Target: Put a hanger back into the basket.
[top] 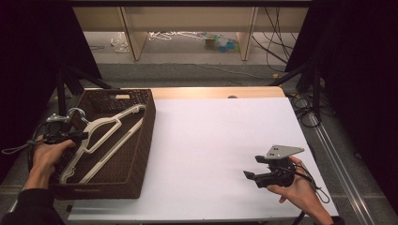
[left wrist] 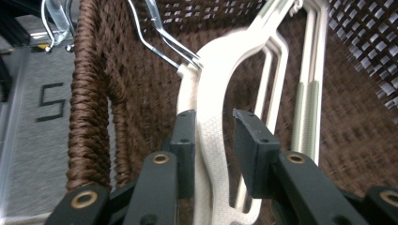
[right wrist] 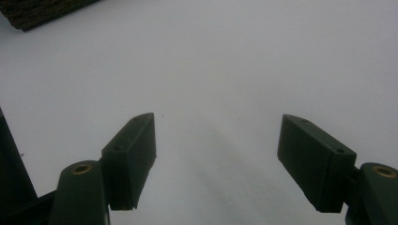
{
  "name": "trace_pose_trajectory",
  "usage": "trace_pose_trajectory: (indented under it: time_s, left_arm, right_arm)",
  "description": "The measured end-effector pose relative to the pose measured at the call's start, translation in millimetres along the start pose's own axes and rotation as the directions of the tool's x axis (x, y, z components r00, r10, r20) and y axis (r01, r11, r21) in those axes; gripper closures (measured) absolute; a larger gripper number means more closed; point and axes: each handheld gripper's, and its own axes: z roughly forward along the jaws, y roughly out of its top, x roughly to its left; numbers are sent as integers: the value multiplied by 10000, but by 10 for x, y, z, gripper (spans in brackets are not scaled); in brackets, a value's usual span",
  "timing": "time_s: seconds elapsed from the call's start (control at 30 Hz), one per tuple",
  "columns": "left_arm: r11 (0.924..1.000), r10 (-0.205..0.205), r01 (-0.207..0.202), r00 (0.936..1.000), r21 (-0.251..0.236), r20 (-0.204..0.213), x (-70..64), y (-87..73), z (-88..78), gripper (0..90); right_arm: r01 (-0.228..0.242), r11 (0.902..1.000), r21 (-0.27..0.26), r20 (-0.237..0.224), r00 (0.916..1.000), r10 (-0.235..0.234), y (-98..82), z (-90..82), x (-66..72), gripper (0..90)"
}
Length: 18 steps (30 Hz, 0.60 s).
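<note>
Left tool (left wrist: 213, 140): nearest in its own view, jaws rising from the bottom edge; the cream hanger's arm passes between them, against the left pad with a gap to the right pad, so released.
Left tool in the high view (top: 70, 136): left edge of the frame, held in a hand at the basket's left rim.
Hanger (top: 101, 140): cream plastic with a metal hook (left wrist: 164, 40), lying in the basket, hook toward the upper left.
Basket (top: 145, 140): dark brown wicker, left part of the tabletop.
Right tool (top: 251, 168): lower right of the high view, jaws spread wide with nothing between them, over bare white tabletop (top: 211, 136).
</note>
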Motion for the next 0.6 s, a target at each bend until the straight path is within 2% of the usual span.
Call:
trace_pose_trajectory:
  time_s: [0.1, 0.23, 0.3, 0.33, 0.37, 0.4, 0.43, 0.5, 0.6]
  left_arm:
    - [9999, -19, 16, 9998, -146, -194, -23, 15, -34, 617]
    - [9981, 46, -52, 9999, -608, -95, -93, 53, -111, 587]
    - [9950, -184, 188, 9998, -977, 52, -148, 75, -138, 513]
    - [9947, -162, 169, 9998, -1017, 72, -159, 81, -155, 492]
    - [9920, -366, 390, 9991, -1201, 221, -188, 90, -158, 473]
    - [9928, -252, 292, 9990, -1166, 359, -189, 92, -173, 441]
    - [9892, -427, 486, 9980, -1380, 456, -221, 96, -178, 429]
    - [9889, -319, 383, 9984, -1433, 468, -253, 102, -200, 401]
    - [9854, -357, 484, 9962, -1634, 798, -327, 117, -237, 370]
  right_arm:
    - [-110, 9999, 35, 23, 9999, 110, -4, -3, 5, 290]
    - [-182, 9998, -3, 13, 9998, 182, -2, -6, 6, 290]
    - [-190, 9998, -4, 48, 9998, 190, 0, -6, 6, 290]
    - [-195, 9998, -6, 52, 9998, 195, 1, -6, 6, 290]
    - [-202, 9998, -15, 57, 9998, 202, 1, -6, 7, 290]
    - [-154, 9999, -42, 51, 9999, 154, -1, -4, 7, 289]
    - [-140, 9999, -38, 36, 9999, 141, -2, -3, 9, 287]
    - [-47, 9999, -113, 34, 10000, 48, -1, 4, 4, 285]
    - [-226, 9997, -83, 70, 9997, 227, -1, -1, 10, 280]
